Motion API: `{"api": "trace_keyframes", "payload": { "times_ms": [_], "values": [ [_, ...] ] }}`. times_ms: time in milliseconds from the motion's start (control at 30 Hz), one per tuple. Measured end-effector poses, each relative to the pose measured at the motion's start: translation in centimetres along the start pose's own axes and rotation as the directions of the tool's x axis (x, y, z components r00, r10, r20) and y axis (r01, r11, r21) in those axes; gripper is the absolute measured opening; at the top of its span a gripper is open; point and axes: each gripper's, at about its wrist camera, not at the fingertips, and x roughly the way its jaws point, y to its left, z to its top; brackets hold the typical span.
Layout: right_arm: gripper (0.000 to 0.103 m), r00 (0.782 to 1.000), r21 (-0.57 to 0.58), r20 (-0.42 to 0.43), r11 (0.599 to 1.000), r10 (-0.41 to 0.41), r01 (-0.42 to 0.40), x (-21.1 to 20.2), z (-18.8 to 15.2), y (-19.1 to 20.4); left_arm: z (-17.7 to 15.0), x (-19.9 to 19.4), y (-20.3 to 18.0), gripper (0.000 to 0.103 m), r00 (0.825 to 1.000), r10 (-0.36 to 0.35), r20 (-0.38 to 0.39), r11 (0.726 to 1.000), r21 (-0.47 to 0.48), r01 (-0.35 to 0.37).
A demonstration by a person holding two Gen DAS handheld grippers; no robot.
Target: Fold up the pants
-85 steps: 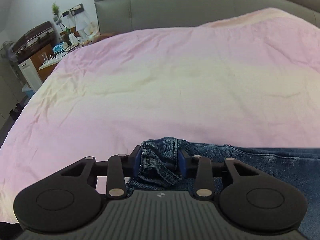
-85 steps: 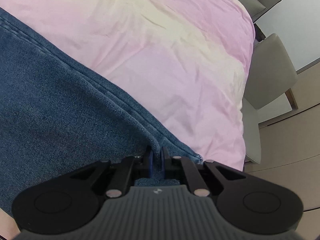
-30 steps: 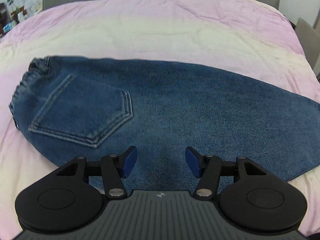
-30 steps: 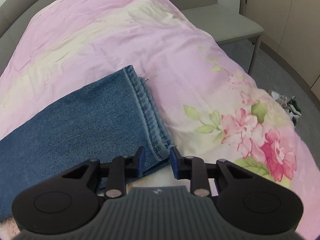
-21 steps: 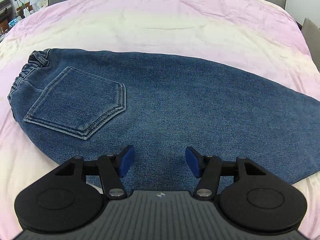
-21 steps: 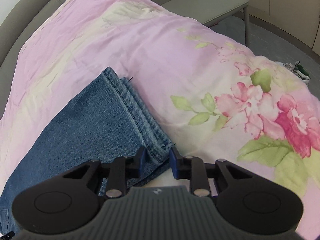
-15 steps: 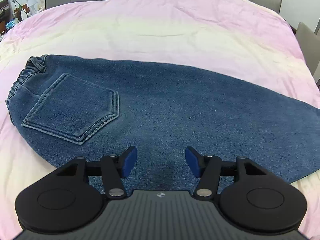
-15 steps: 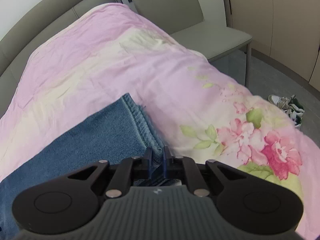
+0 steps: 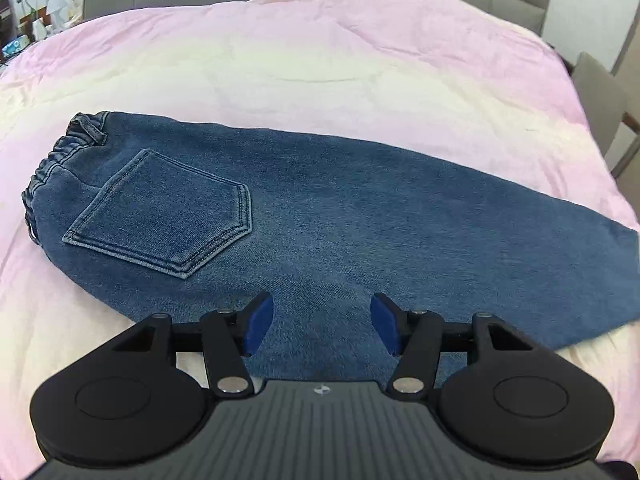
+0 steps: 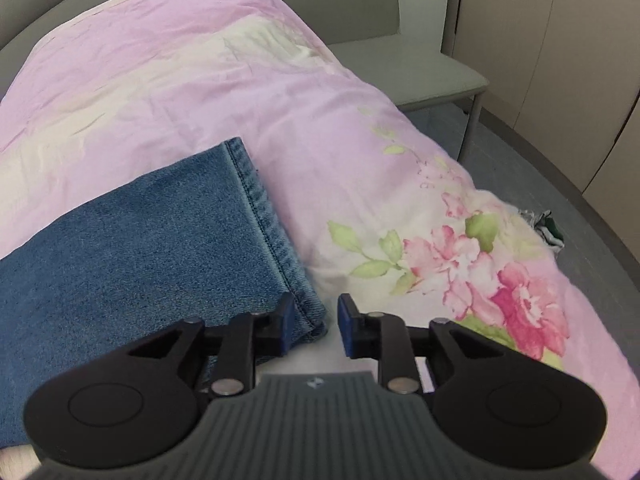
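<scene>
The right gripper (image 10: 311, 328) is opening its fingers around the jeans (image 9: 340, 216) hem, gripping nothing; the left gripper (image 9: 322, 324) is hanging released. Closing now may be catching one layer only.

pants (image 9: 360, 208): blue denim | bedspread (image 10: 208, 80): pink-cream, pink flowers

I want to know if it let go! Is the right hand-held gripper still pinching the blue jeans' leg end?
Apart. In the right wrist view, the right hand-held gripper has just been opening; the blue denim jeans' hem lies between its jaws, unpinched.
</scene>
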Motion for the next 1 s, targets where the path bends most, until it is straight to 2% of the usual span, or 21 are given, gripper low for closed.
{"api": "trace_keyframes", "payload": {
  "times_ms": [100, 167, 333, 433, 533, 600, 667, 767, 833, 867, 900, 933, 1000],
  "values": [
    [0.031, 0.998, -0.031, 0.004, 0.998, 0.058, -0.058, -1.5, -1.2, 1.3, -1.2, -1.5, -0.4, 0.066, 1.0, -0.022, -0.007, 0.996, 0.085, 0.022],
    [0.031, 0.995, -0.058, 0.0, 0.994, 0.097, -0.097, -2.1, -2.3, 2.7, -2.4, -1.7, -0.9, 0.066, 0.999, -0.011, -0.035, 0.988, 0.155, 0.016],
    [0.031, 0.984, -0.206, -0.009, 0.963, 0.176, -0.174, -3.0, -5.1, 7.8, -6.0, 0.3, -1.9, 0.066, 0.993, 0.064, -0.103, 0.943, 0.33, -0.026],
    [0.031, 0.981, -0.292, -0.008, 0.938, 0.193, -0.187, -3.2, -6.0, 10.7, -7.5, 2.6, -2.1, 0.066, 0.987, 0.106, -0.124, 0.926, 0.374, -0.052],
    [0.031, 0.978, -0.319, -0.019, 0.925, 0.209, -0.204, -3.1, -6.4, 12.8, -7.3, 4.2, -2.2, 0.066, 0.99, 0.109, -0.084, 0.932, 0.356, -0.072],
    [0.032, 0.976, -0.334, -0.026, 0.919, 0.216, -0.212, -3.1, -6.5, 14.0, -6.8, 4.0, -2.2, 0.055, 0.995, 0.101, -0.016, 0.939, 0.331, -0.09],
    [0.033, 0.976, -0.361, -0.027, 0.908, 0.216, -0.211, -3.2, -6.7, 14.8, -6.0, 3.3, -1.8, 0.049, 0.997, 0.071, 0.015, 0.955, 0.287, -0.072],
    [0.039, 0.978, -0.401, -0.021, 0.894, 0.206, -0.197, -3.2, -7.1, 15.6, -5.0, 1.9, -0.8, 0.044, 0.997, 0.014, 0.076, 0.978, 0.208, -0.029],
    [0.039, 0.98, -0.401, -0.032, 0.896, 0.195, -0.191, -2.8, -7.3, 15.8, -4.2, 1.9, 0.1, 0.044, 0.998, -0.016, 0.066, 0.989, 0.144, 0.006],
    [0.039, 0.981, -0.394, -0.036, 0.899, 0.191, -0.19, -2.5, -7.3, 15.9, -3.9, 2.3, 0.4, 0.052, 0.999, -0.011, 0.047, 0.993, 0.12, 0.005],
    [0.04, 0.981, -0.387, -0.036, 0.903, 0.189, -0.188, -2.4, -7.3, 15.9, -3.7, 3.0, 0.5, 0.054, 1.0, 0.002, 0.021, 0.995, 0.104, -0.005],
    [0.04, 0.982, -0.383, -0.034, 0.905, 0.187, -0.186, -2.3, -7.3, 15.9, -3.6, 3.6, 0.4, 0.054, 1.0, 0.017, -0.01, 0.996, 0.093, -0.016],
    [0.041, 0.983, -0.382, -0.03, 0.906, 0.183, -0.181, -2.5, -7.5, 16.1, -4.0, 4.9, 0.6, 0.048, 0.997, 0.033, -0.063, 0.998, 0.054, -0.03]
  ]
}}
